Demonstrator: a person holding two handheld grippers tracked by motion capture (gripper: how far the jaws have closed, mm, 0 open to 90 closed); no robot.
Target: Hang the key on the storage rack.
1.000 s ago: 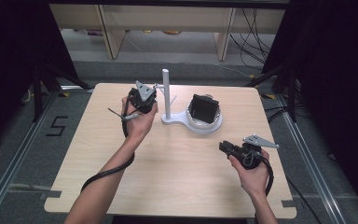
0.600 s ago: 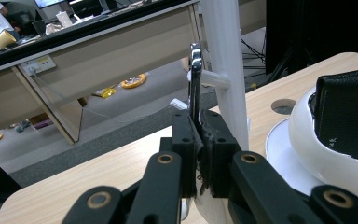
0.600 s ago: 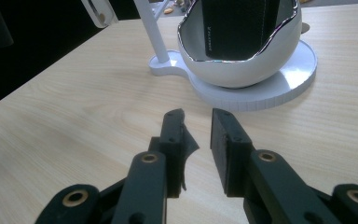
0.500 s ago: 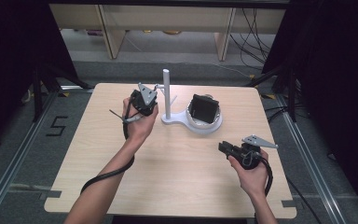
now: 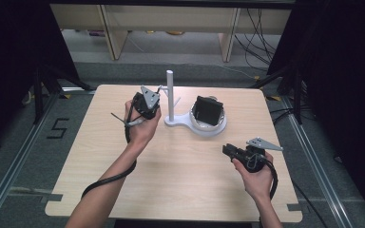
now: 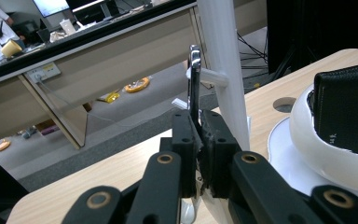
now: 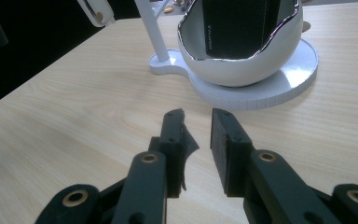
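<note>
A white stand [image 5: 170,95] with an upright post and short pegs shares its base with a white bowl [image 5: 210,126] that holds a black pouch [image 5: 207,110]. My left gripper [image 5: 153,100] is raised just left of the post. It is shut on a thin shiny metal piece [image 6: 194,79], whose top reaches a peg [image 6: 209,77] on the post [image 6: 223,56]. A white part hangs under the jaws. My right gripper [image 5: 228,150] rests low at the table's right front, open and holding nothing, its jaws [image 7: 198,116] aimed at the bowl [image 7: 242,65].
The wooden table [image 5: 180,180] has bare room in front of the stand and on its left. A cable [image 5: 107,180] trails from the left gripper along the forearm. Desks and shelving stand beyond the far edge.
The left gripper has edged slightly closer to the post with the metal piece. The right gripper has stayed almost still.
</note>
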